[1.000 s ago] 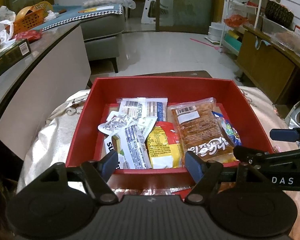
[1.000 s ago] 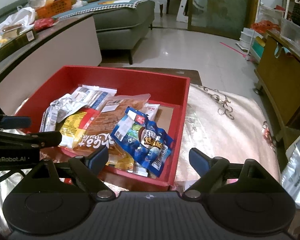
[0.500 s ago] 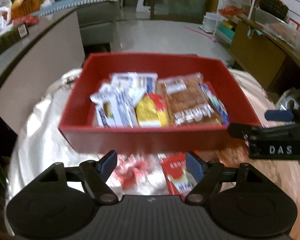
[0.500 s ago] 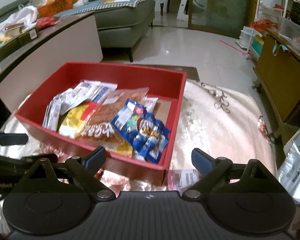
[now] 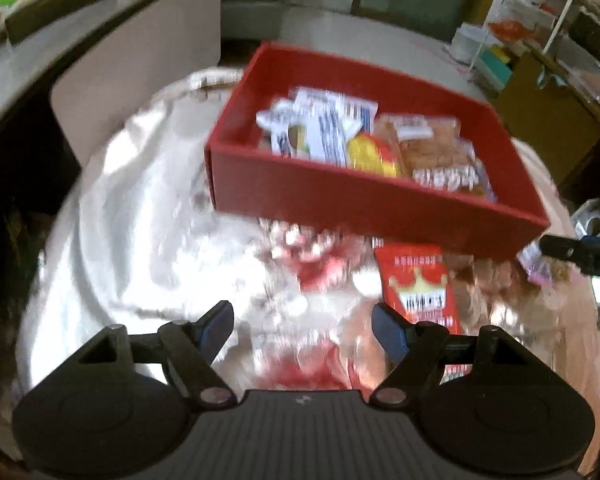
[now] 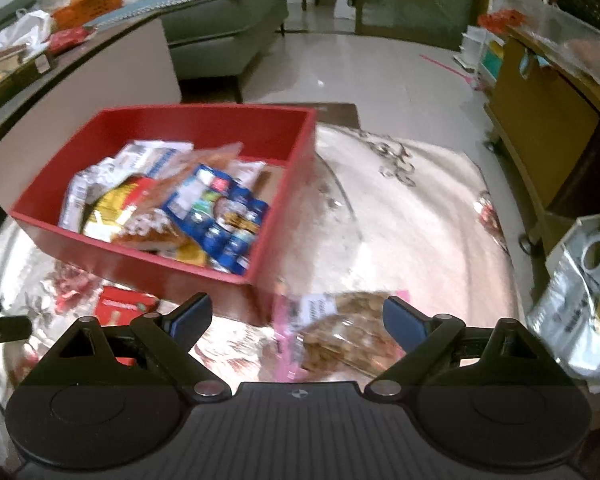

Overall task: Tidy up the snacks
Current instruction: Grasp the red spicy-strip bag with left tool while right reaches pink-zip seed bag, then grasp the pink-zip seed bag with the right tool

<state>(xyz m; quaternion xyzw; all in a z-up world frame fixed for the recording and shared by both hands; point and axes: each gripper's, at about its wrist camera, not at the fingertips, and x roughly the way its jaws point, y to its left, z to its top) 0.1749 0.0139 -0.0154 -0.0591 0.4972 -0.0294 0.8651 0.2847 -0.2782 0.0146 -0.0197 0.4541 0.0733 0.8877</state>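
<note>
Red packet (image 5: pixel 418 288) beside left hand-held gripper (image 5: pixel 302 326)

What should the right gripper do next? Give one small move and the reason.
Probably lower the right gripper onto the clear nut packet lying on the tablecloth beside the red box: its jaws are open and empty, and the packet sits between them, not yet boxed.

Both views pulled back from the red box (image 5: pixel 372 204); a red packet (image 5: pixel 418 284) and a nut bag (image 6: pixel 348 332) now show in front.
</note>
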